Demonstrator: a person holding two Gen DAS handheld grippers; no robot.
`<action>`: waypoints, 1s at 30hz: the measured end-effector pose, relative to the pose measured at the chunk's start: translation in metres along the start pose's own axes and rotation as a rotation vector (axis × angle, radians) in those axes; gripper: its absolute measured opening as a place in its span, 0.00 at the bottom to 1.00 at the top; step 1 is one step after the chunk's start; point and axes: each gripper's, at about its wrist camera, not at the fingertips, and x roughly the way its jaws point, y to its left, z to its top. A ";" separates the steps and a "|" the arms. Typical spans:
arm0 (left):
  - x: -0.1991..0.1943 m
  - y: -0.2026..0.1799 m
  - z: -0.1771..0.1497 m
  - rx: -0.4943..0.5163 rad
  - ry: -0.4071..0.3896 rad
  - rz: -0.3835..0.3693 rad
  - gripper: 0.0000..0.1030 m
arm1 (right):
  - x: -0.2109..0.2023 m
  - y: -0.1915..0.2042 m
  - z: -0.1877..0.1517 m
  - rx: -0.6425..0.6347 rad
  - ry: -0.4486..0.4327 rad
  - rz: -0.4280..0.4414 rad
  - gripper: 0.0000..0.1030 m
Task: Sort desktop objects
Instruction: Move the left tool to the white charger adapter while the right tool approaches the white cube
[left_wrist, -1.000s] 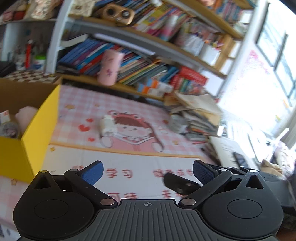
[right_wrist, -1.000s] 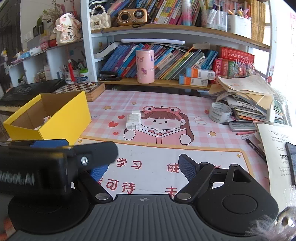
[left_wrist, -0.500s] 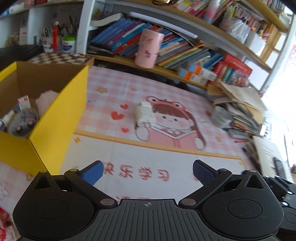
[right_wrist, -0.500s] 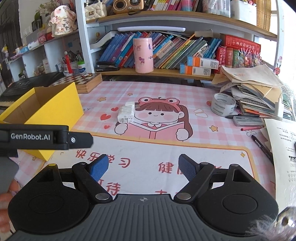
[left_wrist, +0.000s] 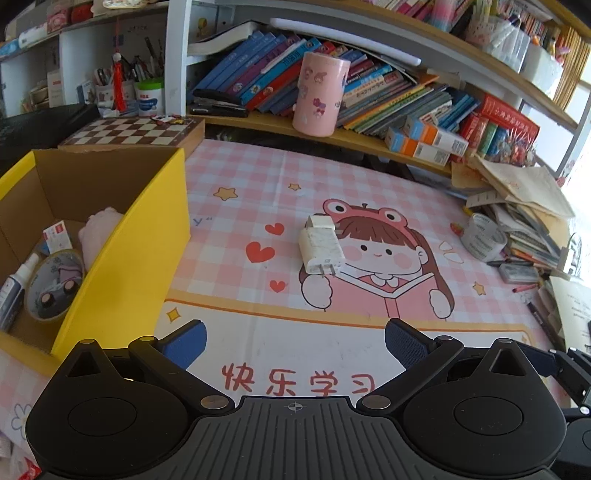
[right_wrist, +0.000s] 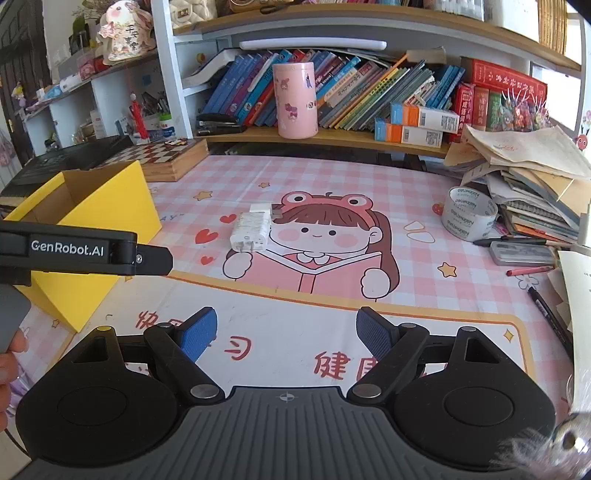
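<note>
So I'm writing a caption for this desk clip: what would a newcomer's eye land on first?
Probably the pink checked desk mat with its big cartoon girl in a frog hat, filling the middle of the desk. A white charger lies on it beside the girl's face. An open yellow box stands at the mat's left edge, already holding a few small things.
</note>
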 end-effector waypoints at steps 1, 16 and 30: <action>0.002 -0.001 0.001 0.007 0.001 0.004 1.00 | 0.002 -0.002 0.001 0.003 0.002 0.000 0.79; 0.059 -0.013 0.023 0.063 0.020 0.021 0.99 | 0.042 -0.028 0.021 0.018 0.003 -0.043 0.79; 0.132 -0.036 0.042 0.141 0.013 0.003 0.63 | 0.052 -0.054 0.028 0.061 0.011 -0.113 0.78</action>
